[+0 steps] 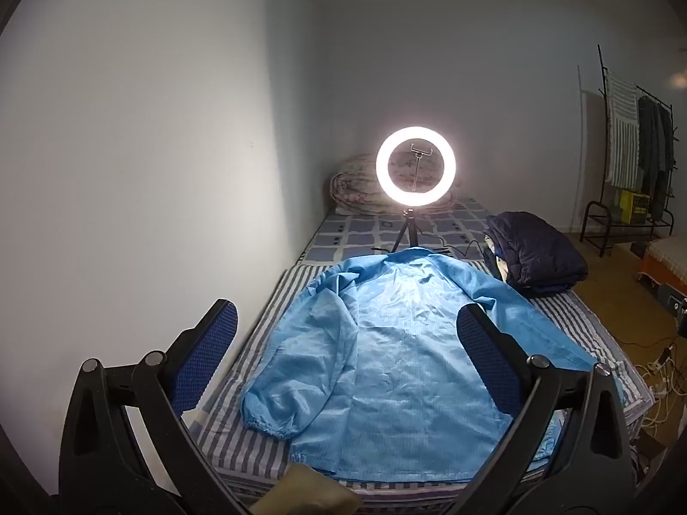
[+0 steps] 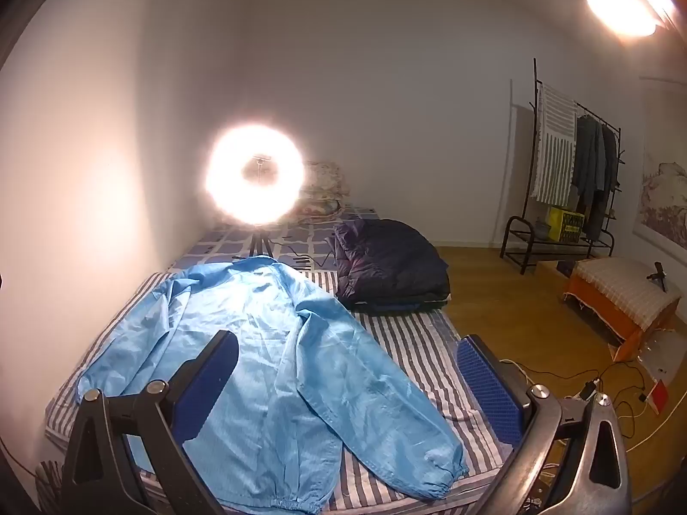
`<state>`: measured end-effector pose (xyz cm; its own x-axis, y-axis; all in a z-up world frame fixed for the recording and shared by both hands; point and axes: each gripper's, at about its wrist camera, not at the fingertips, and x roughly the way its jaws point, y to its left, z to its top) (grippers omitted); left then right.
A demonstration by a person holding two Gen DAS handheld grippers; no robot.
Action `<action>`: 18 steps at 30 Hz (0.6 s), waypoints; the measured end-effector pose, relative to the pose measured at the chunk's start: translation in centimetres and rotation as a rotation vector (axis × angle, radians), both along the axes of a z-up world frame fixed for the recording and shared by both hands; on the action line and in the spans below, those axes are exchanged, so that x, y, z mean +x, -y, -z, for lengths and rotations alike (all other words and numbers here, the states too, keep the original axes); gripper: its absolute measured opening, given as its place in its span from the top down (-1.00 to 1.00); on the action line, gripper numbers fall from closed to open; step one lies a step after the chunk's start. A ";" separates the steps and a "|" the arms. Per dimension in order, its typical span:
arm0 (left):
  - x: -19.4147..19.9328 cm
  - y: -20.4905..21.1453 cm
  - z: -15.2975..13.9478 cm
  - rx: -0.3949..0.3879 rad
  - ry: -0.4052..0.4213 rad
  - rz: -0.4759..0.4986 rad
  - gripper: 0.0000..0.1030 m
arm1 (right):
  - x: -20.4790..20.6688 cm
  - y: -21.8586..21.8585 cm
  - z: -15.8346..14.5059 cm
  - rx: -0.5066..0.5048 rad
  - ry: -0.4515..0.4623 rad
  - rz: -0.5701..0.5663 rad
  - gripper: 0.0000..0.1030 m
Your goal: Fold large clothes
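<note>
I have both grippers held above the near end of the bed, tilted slightly down toward it. My left gripper has its jaws spread wide with nothing between the blue pads; through the gap I see the body of the light blue jacket. My right gripper is just as wide and holds nothing either, and its view looks across the jacket's right sleeve.

The jacket lies spread flat on the striped sheet that covers the near half of the bed. Its collar points to the far end and its hem lies along the near edge. The left sleeve runs down beside the body toward the wall-side edge, its elastic cuff close to the near corner. The right sleeve angles out toward the open side of the bed, cuff near the near edge.

Just beyond the collar a lit ring lamp stands on a small tripod on the checked blue sheet. A dark padded coat lies bundled at the bed's open-side edge, past the jacket's right shoulder. A rolled quilt sits in the far corner against the wall. A clothes rack stands on the floor across the room.
</note>
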<state>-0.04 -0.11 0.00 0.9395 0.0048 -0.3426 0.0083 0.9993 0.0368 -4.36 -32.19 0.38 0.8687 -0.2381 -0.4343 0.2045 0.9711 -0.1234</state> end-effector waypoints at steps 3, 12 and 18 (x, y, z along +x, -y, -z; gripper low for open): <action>0.0 0.0 0.0 -0.006 -0.001 -0.013 -1.00 | 0.0 0.1 0.0 0.008 0.004 -0.002 -0.99; -0.7 0.5 0.1 0.021 0.008 -0.018 -1.00 | 0.1 0.1 -0.1 -0.005 0.014 -0.002 -0.99; -0.7 0.2 0.0 0.018 0.010 -0.014 -1.00 | -0.1 0.0 -0.1 -0.004 0.020 -0.003 -0.99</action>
<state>-0.71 -0.29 0.00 0.9428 0.0236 -0.3325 -0.0057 0.9985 0.0548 -4.43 -32.23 0.48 0.8778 -0.2373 -0.4160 0.2043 0.9712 -0.1230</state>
